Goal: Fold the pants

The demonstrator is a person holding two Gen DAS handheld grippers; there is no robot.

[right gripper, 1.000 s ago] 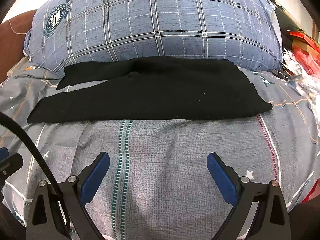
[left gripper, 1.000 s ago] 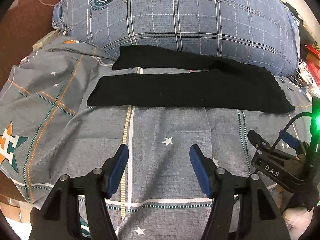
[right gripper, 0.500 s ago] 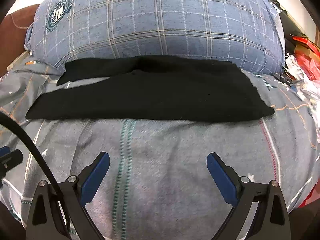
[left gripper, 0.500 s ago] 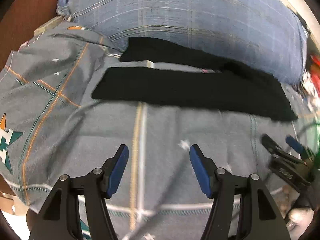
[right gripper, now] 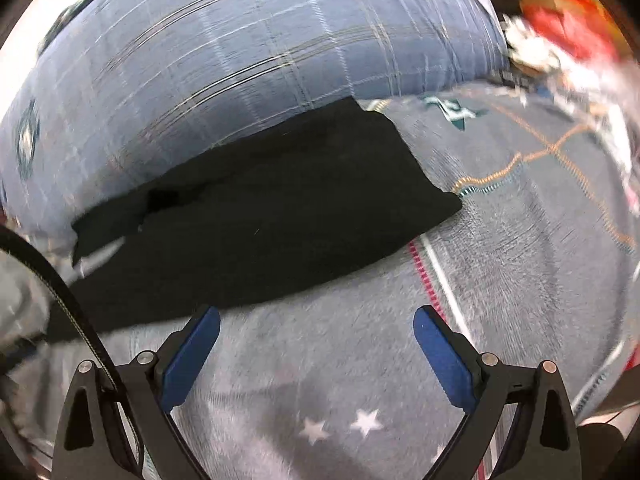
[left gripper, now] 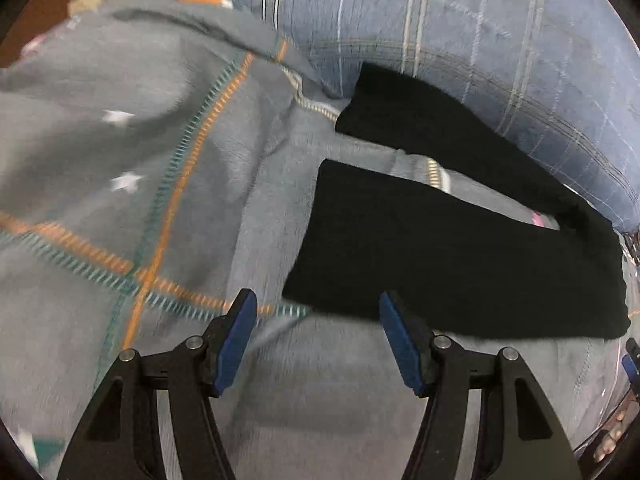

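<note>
The black pants (left gripper: 440, 248) lie flat on the grey star-print bedspread (left gripper: 120, 168), legs spread apart, against the blue plaid pillow (left gripper: 480, 40) at twelve o'clock. The left gripper (left gripper: 314, 320) hangs with jaws apart at the near leg's hem corner. The right gripper (right gripper: 316, 332), jaws wide apart and empty, sits just short of the pants' (right gripper: 260, 216) waist end, with the pillow (right gripper: 240, 48) beyond.

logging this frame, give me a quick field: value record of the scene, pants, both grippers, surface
pants: black pants, flat, unfolded, legs apart at the hems
surface: grey star-print bedspread
behind pants: blue plaid pillow
left gripper: left gripper open, empty, at the near leg's hem corner
right gripper: right gripper open, empty, short of the waist end
contact: none visible
image: motion blur in both views
</note>
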